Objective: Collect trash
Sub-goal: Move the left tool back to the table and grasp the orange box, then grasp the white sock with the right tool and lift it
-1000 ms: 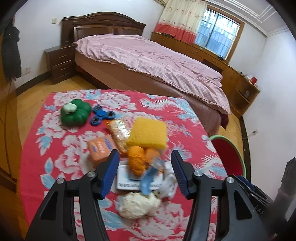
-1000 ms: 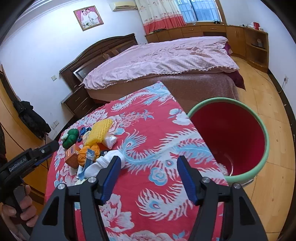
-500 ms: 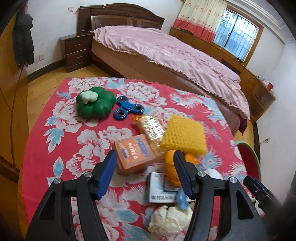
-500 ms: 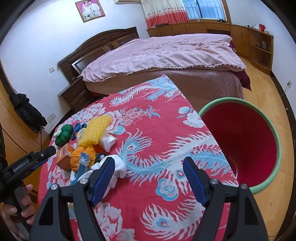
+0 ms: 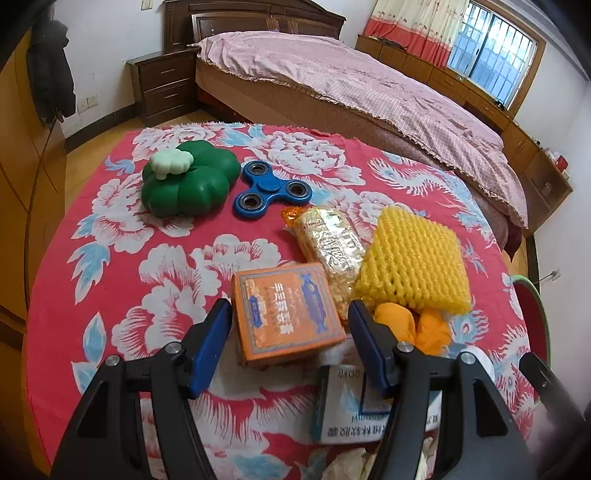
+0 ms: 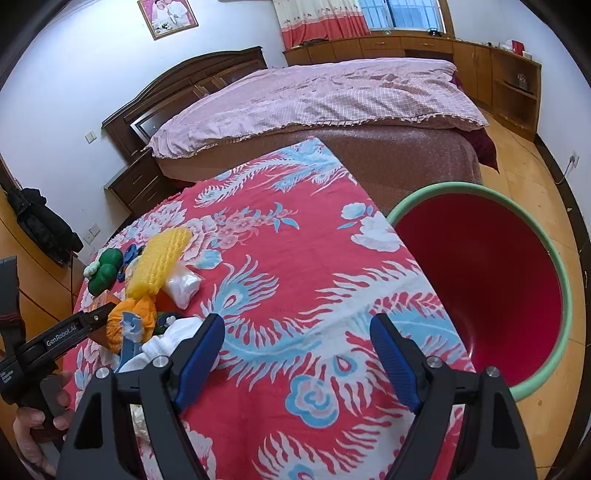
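Fingers [image 5: 212, 343] of left gripper [image 5: 290, 345] spread, flanking orange box [image 5: 286, 315]; right gripper [image 6: 297, 360] spread, only its view shows whole bin [image 6: 484, 284].

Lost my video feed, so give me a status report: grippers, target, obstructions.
Left gripper open, straddling orange box. Right gripper open, empty, over tablecloth. Red bin beside table. Snack packet touches box's right side.

It was a home bedroom: a made bed [image 5: 369, 92], nightstand [image 5: 162, 86], curtained window [image 5: 491, 48] and wall portrait [image 6: 168, 16].
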